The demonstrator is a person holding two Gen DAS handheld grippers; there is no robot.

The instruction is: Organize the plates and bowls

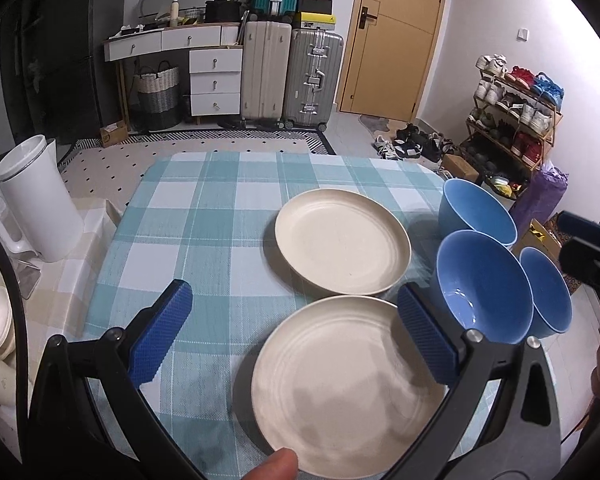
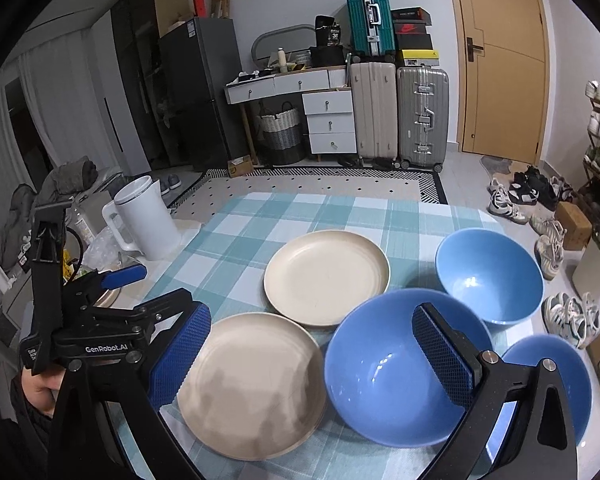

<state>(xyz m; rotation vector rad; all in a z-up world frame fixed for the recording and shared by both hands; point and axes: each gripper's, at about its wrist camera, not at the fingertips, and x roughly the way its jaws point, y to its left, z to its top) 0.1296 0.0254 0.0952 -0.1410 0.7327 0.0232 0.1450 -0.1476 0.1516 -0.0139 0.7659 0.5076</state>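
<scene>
Checked tablecloth (image 1: 220, 208): two cream plates (image 2: 327, 276) and three blue bowls (image 2: 404, 364) lie separate, nothing stacked; left gripper (image 1: 296, 332) and right gripper (image 2: 312, 356) hover, jaws spread, empty

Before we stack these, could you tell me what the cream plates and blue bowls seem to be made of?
Cream plates: matte, faintly speckled, probably plastic or wheat-straw composite. Blue bowls: glossy, with sharp light glints inside, possibly glazed ceramic or smooth plastic.
</scene>
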